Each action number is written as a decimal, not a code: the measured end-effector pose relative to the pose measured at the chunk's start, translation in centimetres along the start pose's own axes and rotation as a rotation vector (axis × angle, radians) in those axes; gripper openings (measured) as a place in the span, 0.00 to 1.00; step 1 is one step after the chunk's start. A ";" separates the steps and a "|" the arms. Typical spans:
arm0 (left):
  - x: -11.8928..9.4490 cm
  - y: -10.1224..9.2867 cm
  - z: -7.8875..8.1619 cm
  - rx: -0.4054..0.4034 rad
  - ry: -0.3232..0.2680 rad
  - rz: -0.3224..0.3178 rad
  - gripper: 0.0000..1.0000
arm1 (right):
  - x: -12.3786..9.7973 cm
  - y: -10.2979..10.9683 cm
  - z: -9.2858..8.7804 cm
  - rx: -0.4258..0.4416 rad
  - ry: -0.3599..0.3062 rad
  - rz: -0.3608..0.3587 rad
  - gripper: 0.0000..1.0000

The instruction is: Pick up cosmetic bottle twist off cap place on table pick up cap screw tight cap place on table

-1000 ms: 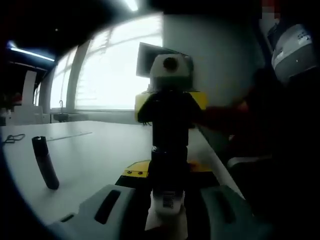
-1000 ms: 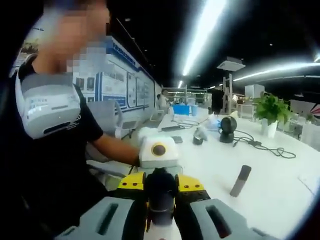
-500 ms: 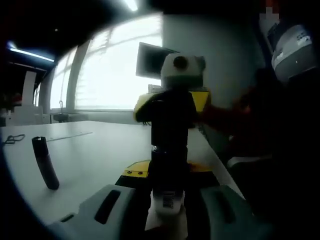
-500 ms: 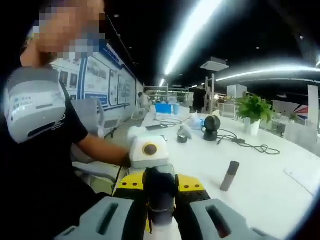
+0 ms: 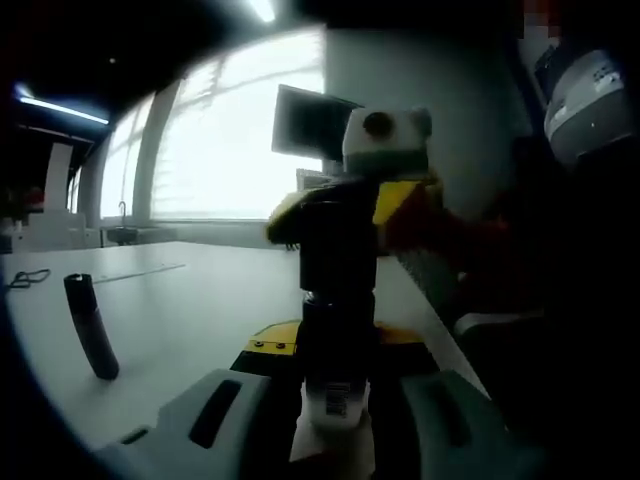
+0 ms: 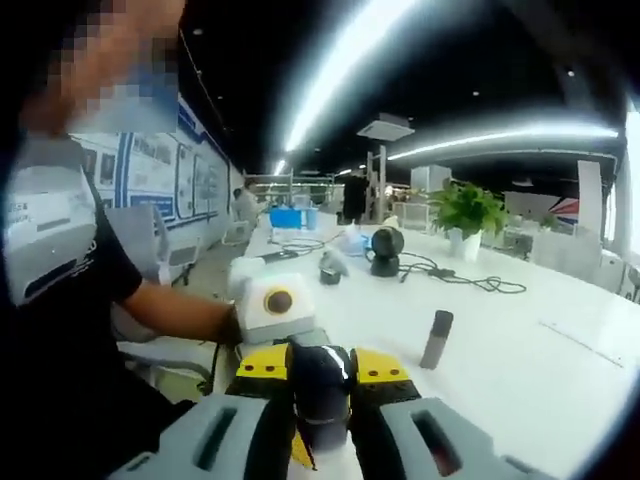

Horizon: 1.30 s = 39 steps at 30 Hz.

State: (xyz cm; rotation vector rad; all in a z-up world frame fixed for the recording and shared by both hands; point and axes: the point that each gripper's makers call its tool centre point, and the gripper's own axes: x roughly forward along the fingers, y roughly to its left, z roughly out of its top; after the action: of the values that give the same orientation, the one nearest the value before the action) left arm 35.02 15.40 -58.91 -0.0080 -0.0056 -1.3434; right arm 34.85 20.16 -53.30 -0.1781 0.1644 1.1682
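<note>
White table [image 5: 190, 300] fills the lower left; our left claw [image 5: 335, 405] pinches the upright pale bottle [image 5: 336, 400], our right claw [image 6: 320, 420] squeezes its dark cap [image 6: 320, 385].

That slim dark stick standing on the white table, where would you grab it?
Probably around its middle, coming in level from the side: the slim dark stick stands nearly upright, slightly tilted, on the white table, so jaws could straddle its narrow body.
</note>
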 end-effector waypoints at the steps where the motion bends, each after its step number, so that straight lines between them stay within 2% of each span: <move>1: 0.0 0.0 0.0 0.000 0.000 -0.001 0.15 | 0.0 0.2 0.0 0.004 0.000 -0.013 0.15; 6: 0.0 0.0 0.0 0.001 0.000 -0.001 0.15 | -0.1 0.0 0.0 0.018 -0.002 -0.096 0.15; 9: 0.0 0.0 0.0 0.000 0.001 0.000 0.15 | -0.1 -0.1 -0.1 0.023 -0.004 -0.120 0.15; 15: 0.0 0.0 0.0 -0.001 0.000 0.002 0.15 | -0.2 -0.5 -0.2 0.094 -0.017 -0.211 0.15; 25: 0.0 0.1 0.0 -0.002 0.000 0.004 0.15 | -0.4 -0.9 -0.2 0.093 -0.022 -0.376 0.15; 39: -0.1 0.2 0.0 -0.003 0.001 0.010 0.15 | -1.1 -1.4 -0.2 0.132 -0.067 -0.615 0.15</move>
State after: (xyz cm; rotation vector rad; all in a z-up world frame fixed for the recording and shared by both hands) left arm 35.20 15.50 -58.94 -0.0096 -0.0028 -1.3338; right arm 35.68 18.62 -53.22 -0.0629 0.1148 0.5478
